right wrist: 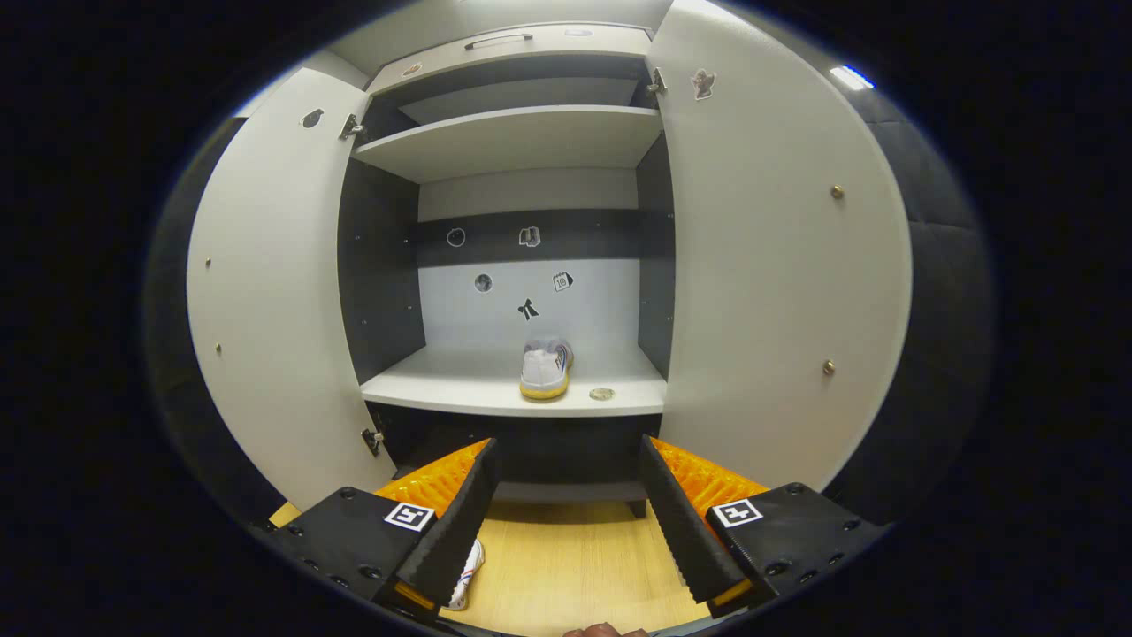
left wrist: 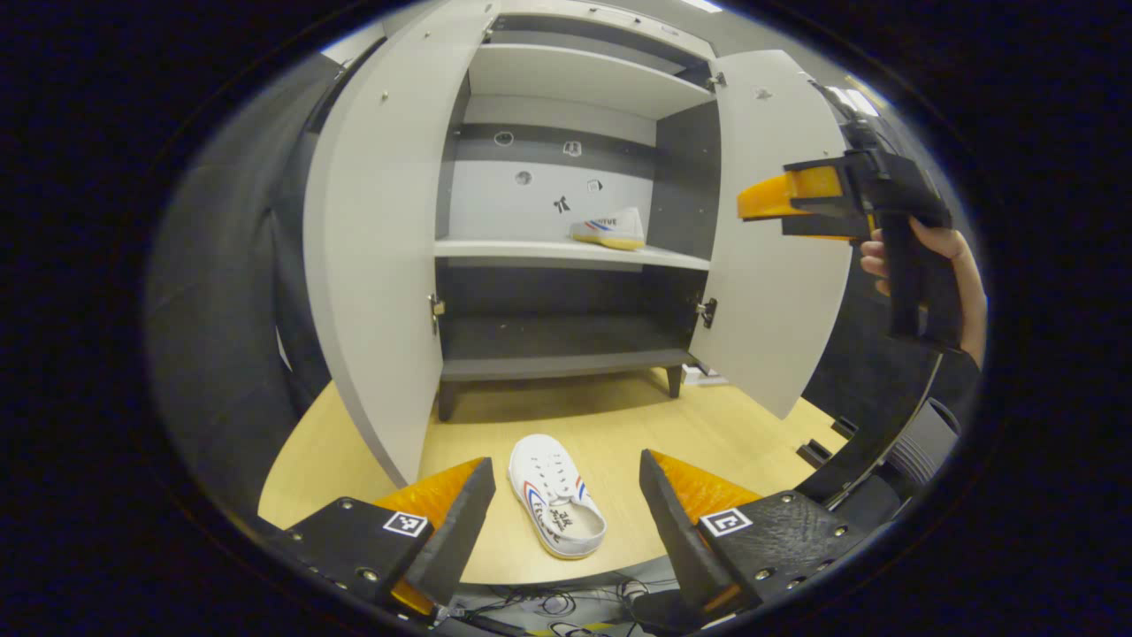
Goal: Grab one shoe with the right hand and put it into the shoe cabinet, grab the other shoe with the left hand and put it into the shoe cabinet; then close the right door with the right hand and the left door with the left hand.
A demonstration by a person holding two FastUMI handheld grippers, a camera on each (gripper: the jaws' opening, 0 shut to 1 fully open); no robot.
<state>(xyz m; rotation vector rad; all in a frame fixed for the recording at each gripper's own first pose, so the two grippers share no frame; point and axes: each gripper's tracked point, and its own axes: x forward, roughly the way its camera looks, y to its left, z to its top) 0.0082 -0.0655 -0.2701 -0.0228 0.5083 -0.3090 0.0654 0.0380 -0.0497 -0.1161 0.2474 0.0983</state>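
A white shoe (left wrist: 555,506) with red and blue stripes lies on the wooden floor in front of the cabinet. It sits just ahead of my left gripper (left wrist: 566,513), which is open with the shoe between its fingers' lines, not touched. A second white shoe (left wrist: 610,228) with a yellow sole stands on the middle shelf (left wrist: 513,251), also seen as the shoe (right wrist: 544,369) in the right gripper view. My right gripper (right wrist: 566,495) is open and empty, facing the shelf (right wrist: 442,389); the same right gripper (left wrist: 769,199) is held up by a hand (left wrist: 959,265) near the right door (left wrist: 778,265).
The cabinet stands with both doors wide open: left door (left wrist: 380,248), right door (right wrist: 761,265). Upper shelf (right wrist: 513,133) and bottom shelf (left wrist: 548,363) are bare. A small round object (right wrist: 601,394) lies on the middle shelf. The floor shoe's toe (right wrist: 467,571) peeks beside my right gripper's left finger.
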